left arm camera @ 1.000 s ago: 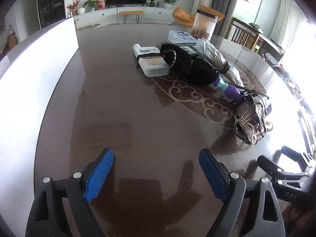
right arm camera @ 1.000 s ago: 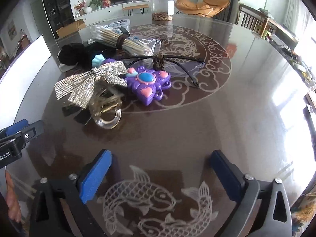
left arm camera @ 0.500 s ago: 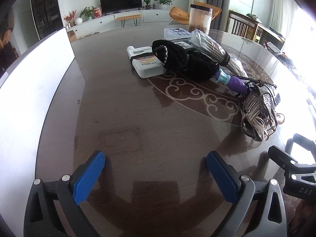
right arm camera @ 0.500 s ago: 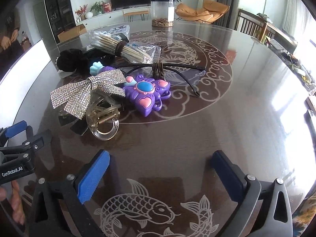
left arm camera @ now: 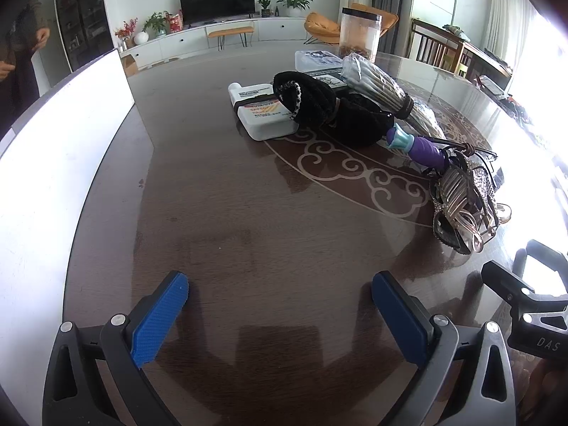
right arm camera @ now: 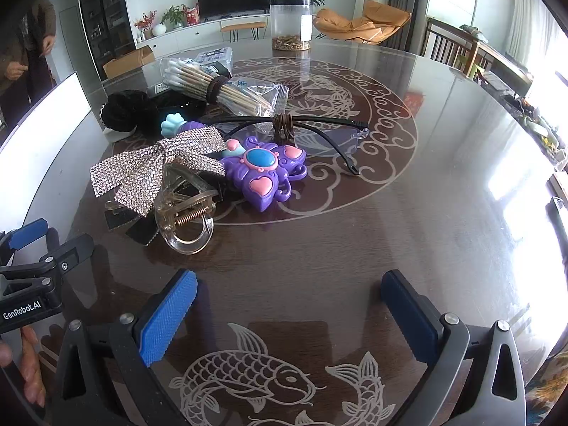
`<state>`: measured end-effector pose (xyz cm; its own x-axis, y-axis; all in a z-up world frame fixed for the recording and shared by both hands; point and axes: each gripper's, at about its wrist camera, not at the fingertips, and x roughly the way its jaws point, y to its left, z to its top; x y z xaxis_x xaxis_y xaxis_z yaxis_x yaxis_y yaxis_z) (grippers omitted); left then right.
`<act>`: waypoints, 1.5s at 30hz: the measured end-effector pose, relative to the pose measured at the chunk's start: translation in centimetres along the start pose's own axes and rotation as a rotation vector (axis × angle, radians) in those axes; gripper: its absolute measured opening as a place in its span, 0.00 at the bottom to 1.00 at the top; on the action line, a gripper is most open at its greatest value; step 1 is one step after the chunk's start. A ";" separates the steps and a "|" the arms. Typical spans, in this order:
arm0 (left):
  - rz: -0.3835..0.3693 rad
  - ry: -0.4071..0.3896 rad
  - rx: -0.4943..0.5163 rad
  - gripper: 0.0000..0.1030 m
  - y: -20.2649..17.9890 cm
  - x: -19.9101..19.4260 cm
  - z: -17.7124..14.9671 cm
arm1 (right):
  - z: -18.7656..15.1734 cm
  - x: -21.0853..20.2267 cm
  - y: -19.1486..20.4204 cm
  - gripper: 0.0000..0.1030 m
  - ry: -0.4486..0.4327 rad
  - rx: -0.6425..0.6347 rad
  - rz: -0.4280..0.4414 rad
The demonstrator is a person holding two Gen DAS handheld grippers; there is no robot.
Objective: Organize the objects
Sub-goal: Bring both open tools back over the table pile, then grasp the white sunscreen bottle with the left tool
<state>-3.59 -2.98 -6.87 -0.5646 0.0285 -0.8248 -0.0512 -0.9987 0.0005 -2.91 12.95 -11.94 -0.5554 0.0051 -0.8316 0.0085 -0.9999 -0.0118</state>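
Observation:
A heap of small objects lies on the round dark table [right arm camera: 426, 213]: a rhinestone bow [right arm camera: 156, 167] on a clear hair claw [right arm camera: 188, 220], a purple toy wand [right arm camera: 266, 170], black-framed glasses [right arm camera: 312, 131], a bagged bundle of cotton swabs [right arm camera: 213, 88], a black fluffy scrunchie [right arm camera: 127, 110]. The left wrist view adds a white bottle [left arm camera: 262, 110] beside the scrunchie [left arm camera: 319, 103], with the bow and claw [left arm camera: 465, 195] at the right. My left gripper [left arm camera: 280, 294] stands open over bare table, well short of the heap. My right gripper [right arm camera: 289, 291] is open too, empty, just in front of the claw.
A white board [left arm camera: 53, 163] stands along the table's left edge. A clear jar [right arm camera: 291, 23] and a flat plastic box [left arm camera: 319, 60] sit at the far side. A person [right arm camera: 25, 46] stands at the far left. Wooden chairs [right arm camera: 451, 49] line the right.
My left gripper's jaws have spread wider, and its view has tilted up slightly. The right gripper has barely shifted. A person has come into view at the far left.

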 end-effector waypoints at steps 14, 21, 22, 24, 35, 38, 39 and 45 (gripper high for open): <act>0.000 -0.001 0.003 1.00 0.0 -0.1 0.0 | 0.0 0.1 0.0 1.00 -0.001 0.000 -0.001; 0.001 0.025 0.000 1.00 0.7 1.0 1.6 | 0.0 0.1 0.0 1.00 -0.001 0.000 -0.001; 0.007 0.037 -0.010 1.00 1.0 1.5 2.2 | 0.0 0.1 0.0 1.00 -0.001 0.000 -0.001; 0.006 0.052 -0.007 1.00 1.2 2.6 3.8 | 0.0 0.1 0.0 1.00 -0.001 0.001 -0.001; 0.030 0.110 -0.045 1.00 1.8 8.2 12.1 | 0.0 0.2 0.0 1.00 -0.002 0.000 -0.002; 0.043 0.104 -0.065 1.00 2.0 9.3 13.7 | 0.0 0.2 0.0 1.00 -0.002 0.000 -0.002; 0.048 0.100 -0.073 1.00 2.0 9.7 14.3 | 0.0 0.2 0.0 1.00 -0.002 0.000 -0.002; 0.069 0.098 -0.105 1.00 1.9 11.4 16.5 | 0.0 0.1 -0.1 1.00 -0.003 0.001 -0.001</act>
<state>-23.68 -3.90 -6.91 -0.4807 -0.0391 -0.8760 0.0738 -0.9973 0.0040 -3.01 13.01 -12.03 -0.5575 0.0063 -0.8301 0.0072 -0.9999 -0.0125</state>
